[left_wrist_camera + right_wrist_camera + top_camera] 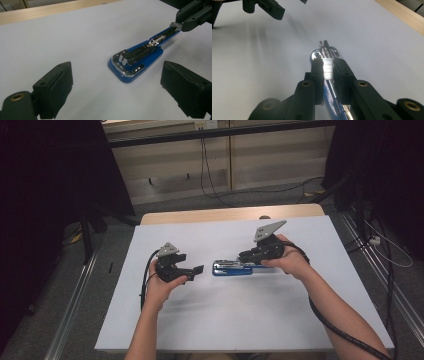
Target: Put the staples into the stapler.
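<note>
Here, right gripper (327,72) clamped on blue stapler (136,58) – left gripper (117,87) jaws apart, white table (225,315)

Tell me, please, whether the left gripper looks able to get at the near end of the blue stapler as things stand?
Probably yes. The left gripper is open and aimed at the blue stapler, with bare white table between them. The right gripper is clamped on the stapler's far end, leaving the near end free.
</note>
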{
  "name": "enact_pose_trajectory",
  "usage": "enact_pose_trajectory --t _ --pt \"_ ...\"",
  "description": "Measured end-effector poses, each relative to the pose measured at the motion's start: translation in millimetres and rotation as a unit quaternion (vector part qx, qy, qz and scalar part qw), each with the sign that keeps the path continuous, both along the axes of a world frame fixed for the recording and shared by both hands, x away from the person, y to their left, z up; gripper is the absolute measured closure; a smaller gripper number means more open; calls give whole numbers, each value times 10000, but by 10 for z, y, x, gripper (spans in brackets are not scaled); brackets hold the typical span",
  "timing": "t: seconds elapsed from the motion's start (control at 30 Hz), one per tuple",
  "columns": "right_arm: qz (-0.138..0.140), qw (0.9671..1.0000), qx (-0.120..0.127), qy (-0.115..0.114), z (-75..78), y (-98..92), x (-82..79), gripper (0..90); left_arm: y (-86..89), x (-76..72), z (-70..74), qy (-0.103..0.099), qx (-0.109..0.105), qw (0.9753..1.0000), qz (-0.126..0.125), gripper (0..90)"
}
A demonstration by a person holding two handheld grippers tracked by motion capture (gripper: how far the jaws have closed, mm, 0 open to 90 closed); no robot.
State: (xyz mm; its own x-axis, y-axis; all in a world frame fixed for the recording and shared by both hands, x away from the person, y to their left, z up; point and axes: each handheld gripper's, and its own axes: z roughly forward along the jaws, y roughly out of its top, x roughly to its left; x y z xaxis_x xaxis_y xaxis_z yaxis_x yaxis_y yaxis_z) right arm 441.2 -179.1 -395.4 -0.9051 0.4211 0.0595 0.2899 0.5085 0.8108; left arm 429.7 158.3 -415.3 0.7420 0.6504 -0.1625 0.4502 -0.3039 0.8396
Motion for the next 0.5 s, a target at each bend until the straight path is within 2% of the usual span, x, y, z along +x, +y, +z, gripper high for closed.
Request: enact_pose_trajectory --t 0.5 --pt "161 9999 -25 -10 -10 48 133 799 7 4 -12 4 35 10000 19 109"
